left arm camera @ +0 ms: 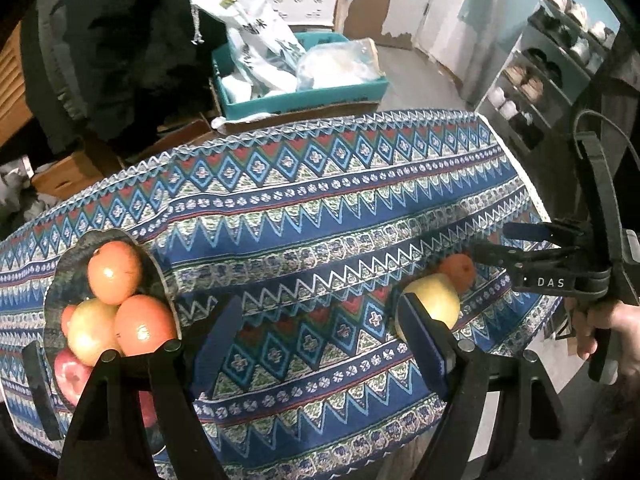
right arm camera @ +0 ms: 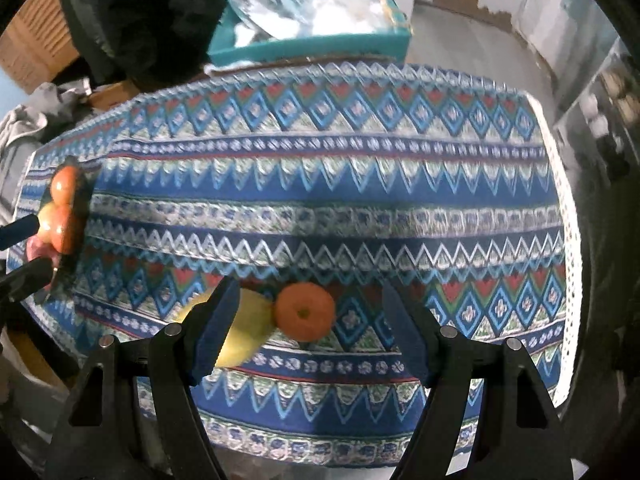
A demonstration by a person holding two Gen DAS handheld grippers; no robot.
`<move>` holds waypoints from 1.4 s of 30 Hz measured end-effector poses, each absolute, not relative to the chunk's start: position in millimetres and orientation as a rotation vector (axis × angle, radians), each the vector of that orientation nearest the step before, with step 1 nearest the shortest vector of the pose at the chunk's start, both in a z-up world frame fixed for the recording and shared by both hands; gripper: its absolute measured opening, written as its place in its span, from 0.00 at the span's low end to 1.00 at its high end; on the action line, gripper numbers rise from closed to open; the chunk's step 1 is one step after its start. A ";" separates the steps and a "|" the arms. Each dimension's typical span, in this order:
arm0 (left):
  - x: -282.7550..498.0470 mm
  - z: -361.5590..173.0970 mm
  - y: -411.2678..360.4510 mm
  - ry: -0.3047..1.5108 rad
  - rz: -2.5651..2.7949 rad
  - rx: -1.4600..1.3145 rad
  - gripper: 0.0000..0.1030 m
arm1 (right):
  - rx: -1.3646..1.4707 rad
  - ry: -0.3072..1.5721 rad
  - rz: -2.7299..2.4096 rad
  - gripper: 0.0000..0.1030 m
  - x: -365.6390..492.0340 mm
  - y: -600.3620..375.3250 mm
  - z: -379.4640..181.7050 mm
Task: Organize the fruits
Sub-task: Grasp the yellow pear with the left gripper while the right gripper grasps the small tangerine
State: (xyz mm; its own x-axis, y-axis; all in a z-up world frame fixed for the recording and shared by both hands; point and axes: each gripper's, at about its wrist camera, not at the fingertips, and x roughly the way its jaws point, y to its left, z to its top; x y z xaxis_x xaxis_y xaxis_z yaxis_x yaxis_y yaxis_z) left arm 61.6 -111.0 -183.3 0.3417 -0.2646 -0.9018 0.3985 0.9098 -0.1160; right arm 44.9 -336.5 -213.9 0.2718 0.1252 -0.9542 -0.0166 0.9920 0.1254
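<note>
A dark plate (left arm camera: pixel 158 276) at the table's left holds several fruits: oranges (left arm camera: pixel 114 272), a yellow apple (left arm camera: pixel 90 330) and a red apple (left arm camera: pixel 70 374). A loose yellow apple (left arm camera: pixel 434 304) and a small orange (left arm camera: pixel 458 270) lie together on the patterned cloth at the right. My left gripper (left arm camera: pixel 320 344) is open and empty between the plate and the loose apple. My right gripper (right arm camera: pixel 310 334) is open, its fingers either side of the small orange (right arm camera: pixel 306 311), with the yellow apple (right arm camera: pixel 248 332) behind its left finger. It also shows in the left wrist view (left arm camera: pixel 496 240).
The table carries a blue patterned cloth (left arm camera: pixel 320 200). Behind it stand a teal box (left arm camera: pixel 304 92) with white bags, cardboard boxes (left arm camera: pixel 68 172) and a dark jacket. A shoe rack (left arm camera: pixel 552 68) stands at the right. The plate also shows in the right wrist view (right arm camera: pixel 82 208).
</note>
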 end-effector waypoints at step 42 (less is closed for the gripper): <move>54.1 -249.5 -209.9 1.288 -0.635 0.204 0.80 | 0.292 1.370 0.125 0.33 50.1 -381.1 -257.4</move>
State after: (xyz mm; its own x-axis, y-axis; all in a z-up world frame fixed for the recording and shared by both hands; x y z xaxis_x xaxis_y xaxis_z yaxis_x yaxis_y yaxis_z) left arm 54.1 -209.9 -249.5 0.1378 -0.3247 -0.9357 0.5448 0.8138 -0.2022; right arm 50.1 -381.1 -257.4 0.2002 0.2569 -0.9455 0.0818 0.9573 0.2774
